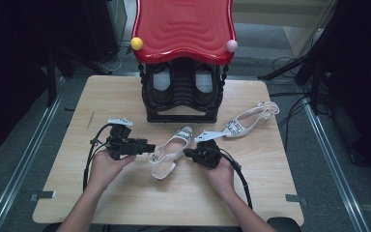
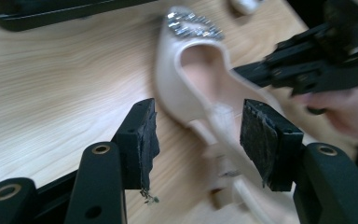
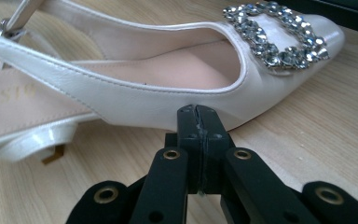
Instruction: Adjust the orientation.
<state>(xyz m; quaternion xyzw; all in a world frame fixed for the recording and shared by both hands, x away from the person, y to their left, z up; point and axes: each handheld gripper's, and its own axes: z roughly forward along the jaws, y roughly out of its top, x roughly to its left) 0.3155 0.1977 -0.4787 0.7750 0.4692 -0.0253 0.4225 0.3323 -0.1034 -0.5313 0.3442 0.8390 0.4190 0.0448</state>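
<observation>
**Flanking a white shoe with two hand-held grippers**

Lying on its side near the middle of the wooden surface (image 1: 125, 203), the white slingback shoe (image 1: 170, 151) points its jewelled buckle (image 1: 184, 133) toward about 1 o'clock and its heel toward 7 o'clock in the high view. The left hand-held gripper (image 1: 148, 147) sits just beside the shoe at its 9 o'clock side, with its jaws standing apart. In the left gripper view the strap and heel end of the shoe lies between and beyond the two pads (image 2: 144, 140), and neither pad presses on it. The right hand-held gripper (image 1: 189, 152) comes in from the shoe's 3 o'clock side. Its jaws are closed flat against each other with nothing between them, and in the right gripper view their tip sits against, or just short of, the shoe's side wall below the buckle; I cannot tell which. A second matching shoe (image 1: 249, 121) lies well apart toward 2 o'clock. A black rack (image 1: 182, 94) with a red top (image 1: 183, 26) stands at 12 o'clock and holds dark shoes.
</observation>
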